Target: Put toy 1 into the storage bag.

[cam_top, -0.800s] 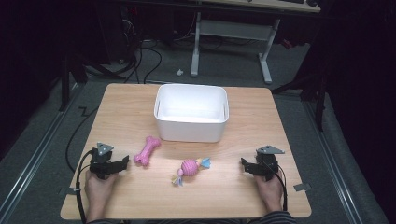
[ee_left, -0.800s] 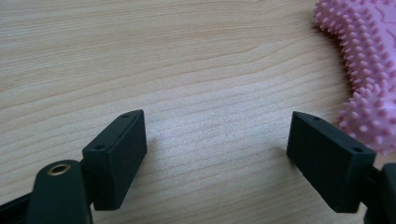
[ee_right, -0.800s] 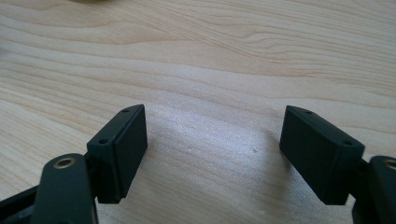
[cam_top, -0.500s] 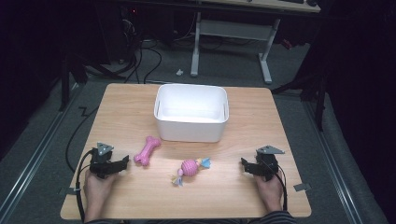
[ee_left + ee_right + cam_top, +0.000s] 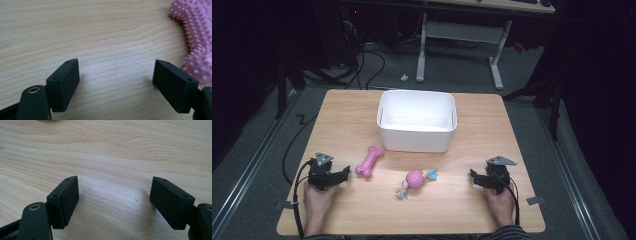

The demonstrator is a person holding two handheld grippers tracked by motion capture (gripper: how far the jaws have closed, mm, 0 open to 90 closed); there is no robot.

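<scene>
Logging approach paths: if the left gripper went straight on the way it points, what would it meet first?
Probably the pink spiky bone toy, just off the left gripper's open jaws; only bare table lies between them.

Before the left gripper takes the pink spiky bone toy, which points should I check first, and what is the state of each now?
1. Left gripper jaws open wide: ok.
2. Nothing between its jaws, bare wooden table there: ok.
3. Pink spiky bone-shaped toy lined up between the jaws: not ok, it lies beside one jaw.
4. White plastic bin empty and unblocked: ok.
5. Right gripper open and apart from the toys: ok.
6. Pink ball toy with coloured rope ends apart from the bone: ok.
</scene>
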